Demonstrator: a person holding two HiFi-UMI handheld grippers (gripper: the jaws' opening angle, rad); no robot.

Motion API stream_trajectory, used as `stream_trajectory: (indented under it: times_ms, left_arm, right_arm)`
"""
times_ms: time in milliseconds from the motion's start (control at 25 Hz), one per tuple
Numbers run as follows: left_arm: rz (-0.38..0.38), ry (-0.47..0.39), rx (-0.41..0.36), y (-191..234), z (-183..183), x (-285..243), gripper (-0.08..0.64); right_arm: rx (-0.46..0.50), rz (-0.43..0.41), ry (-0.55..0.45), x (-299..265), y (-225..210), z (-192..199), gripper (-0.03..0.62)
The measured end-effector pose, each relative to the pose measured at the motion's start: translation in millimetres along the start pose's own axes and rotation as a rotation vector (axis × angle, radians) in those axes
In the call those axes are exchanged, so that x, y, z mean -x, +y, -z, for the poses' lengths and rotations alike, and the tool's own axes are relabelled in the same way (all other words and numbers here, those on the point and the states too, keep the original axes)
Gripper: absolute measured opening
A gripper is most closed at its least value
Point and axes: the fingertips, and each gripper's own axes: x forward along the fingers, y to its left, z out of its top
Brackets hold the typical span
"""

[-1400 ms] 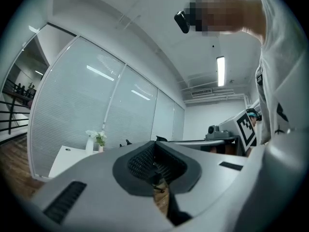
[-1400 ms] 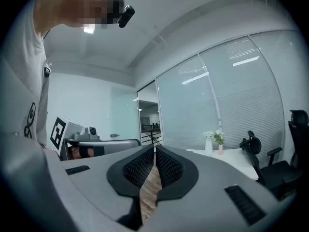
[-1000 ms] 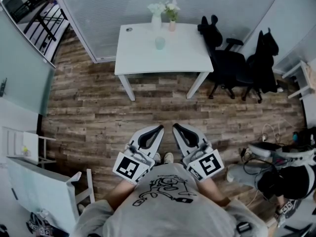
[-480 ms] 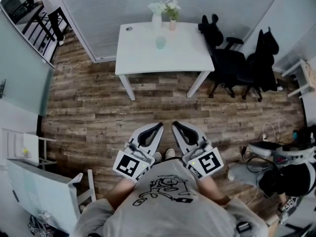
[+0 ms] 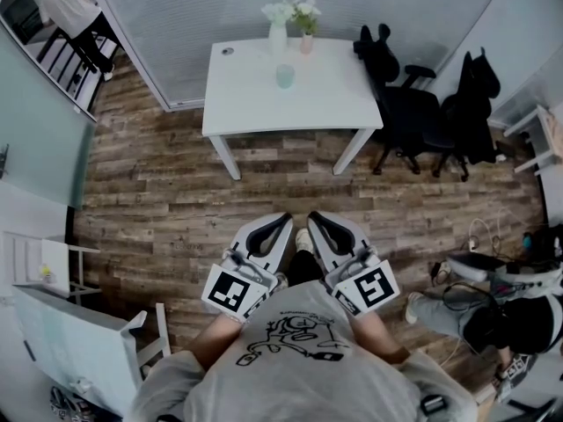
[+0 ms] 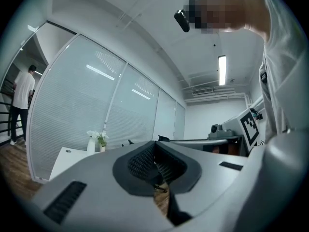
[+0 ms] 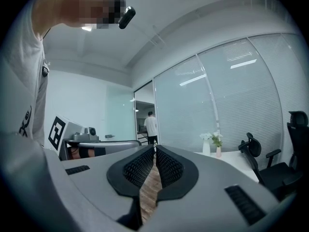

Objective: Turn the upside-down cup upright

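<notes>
L gripper (image 5: 280, 227) and R gripper (image 5: 318, 227) both closed tight, empty, held level. Cup (image 5: 284, 76) well ahead of both on table (image 5: 334, 95), just short of 2 vases (image 5: 278, 35). Approach square, open 1 gripper early, grip cup sidewall, stay clear of vases.

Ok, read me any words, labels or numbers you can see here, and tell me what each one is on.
No readable text anywhere.
left gripper: black-and-white square marker on its cube, a pattern, not lettering.
right gripper: the same kind of marker.
shirt: dark print, too blurred to read.
</notes>
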Motion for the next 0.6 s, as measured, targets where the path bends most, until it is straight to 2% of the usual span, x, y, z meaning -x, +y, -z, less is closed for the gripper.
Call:
stream_trajectory:
  times_ms: [600]
  left_arm:
    - [-0.041,0.017,0.006,52.1,-1.3,-86.5,0.003]
  right_arm:
    - [-0.017,-0.030,0.012,-54.8,-90.3,-3.0,0.041]
